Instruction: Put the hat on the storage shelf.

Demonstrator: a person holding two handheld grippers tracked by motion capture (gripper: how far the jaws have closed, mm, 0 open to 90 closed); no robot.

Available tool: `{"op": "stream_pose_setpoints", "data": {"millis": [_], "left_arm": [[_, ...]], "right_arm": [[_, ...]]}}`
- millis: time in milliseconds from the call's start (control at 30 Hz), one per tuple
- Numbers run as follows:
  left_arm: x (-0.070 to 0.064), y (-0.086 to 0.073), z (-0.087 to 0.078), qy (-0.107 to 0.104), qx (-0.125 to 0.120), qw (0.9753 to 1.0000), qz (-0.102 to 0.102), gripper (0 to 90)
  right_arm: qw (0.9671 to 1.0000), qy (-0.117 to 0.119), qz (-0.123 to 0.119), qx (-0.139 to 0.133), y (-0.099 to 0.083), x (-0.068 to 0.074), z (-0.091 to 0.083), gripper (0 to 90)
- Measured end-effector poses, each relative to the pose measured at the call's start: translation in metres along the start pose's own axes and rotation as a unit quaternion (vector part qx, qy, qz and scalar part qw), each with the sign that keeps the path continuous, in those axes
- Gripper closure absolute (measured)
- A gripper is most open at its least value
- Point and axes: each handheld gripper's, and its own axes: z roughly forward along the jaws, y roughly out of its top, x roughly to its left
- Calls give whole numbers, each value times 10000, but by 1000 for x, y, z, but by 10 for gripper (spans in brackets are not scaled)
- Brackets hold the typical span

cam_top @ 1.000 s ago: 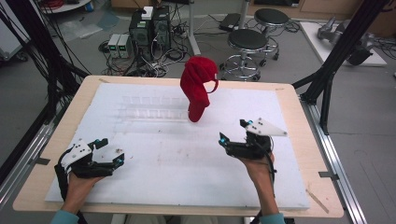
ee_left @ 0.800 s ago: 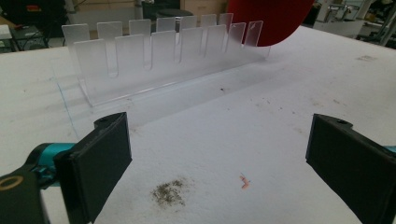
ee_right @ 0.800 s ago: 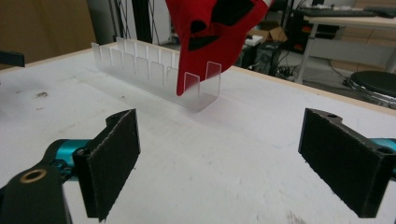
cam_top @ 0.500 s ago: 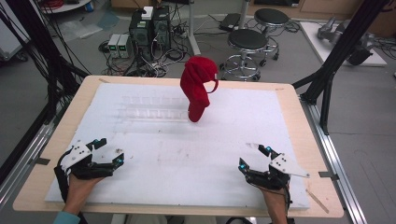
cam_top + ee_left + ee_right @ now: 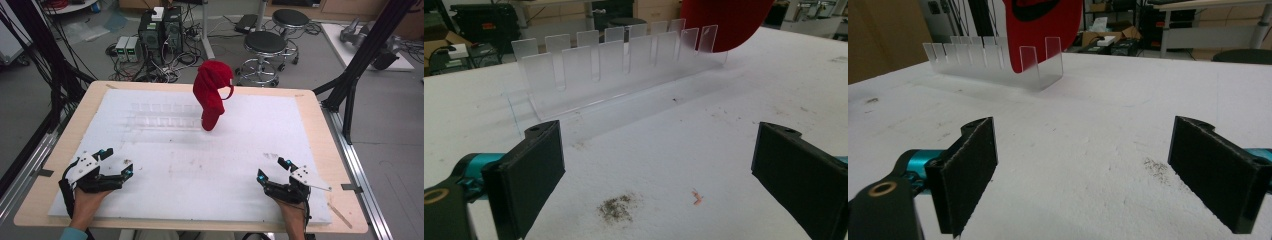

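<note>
Right claw (image 5: 273, 169) nearer table edge

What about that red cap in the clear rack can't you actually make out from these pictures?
- Red cap: its top is cut off by the upper edge in both gripper views.
- Which slot of the clear rack holds it: the rack is faint in the high view.
- The dark mark on the cap: cropped in the right gripper view.

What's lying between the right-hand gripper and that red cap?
Nothing but bare white mat, with a faint dirt smudge, separates the right gripper from the red cap, per both views.
</note>
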Motion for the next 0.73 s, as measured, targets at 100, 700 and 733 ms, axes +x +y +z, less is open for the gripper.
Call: {"op": "stream_pose_setpoints", "data": {"millis": [100, 700, 733], "left_arm": [[0, 0, -1, 30, -33, 10000, -11, 71], [0, -1, -1, 60, -64, 10000, -20, 71], [0, -1, -1, 56, -70, 10000, -17, 71]], "right_arm": [[10000, -20, -11, 5, 0, 0, 0, 113], [9999, -1, -118, -123, -2, 2, -2, 113], [9998, 8, -126, -121, -2, 2, -2, 113]]}}
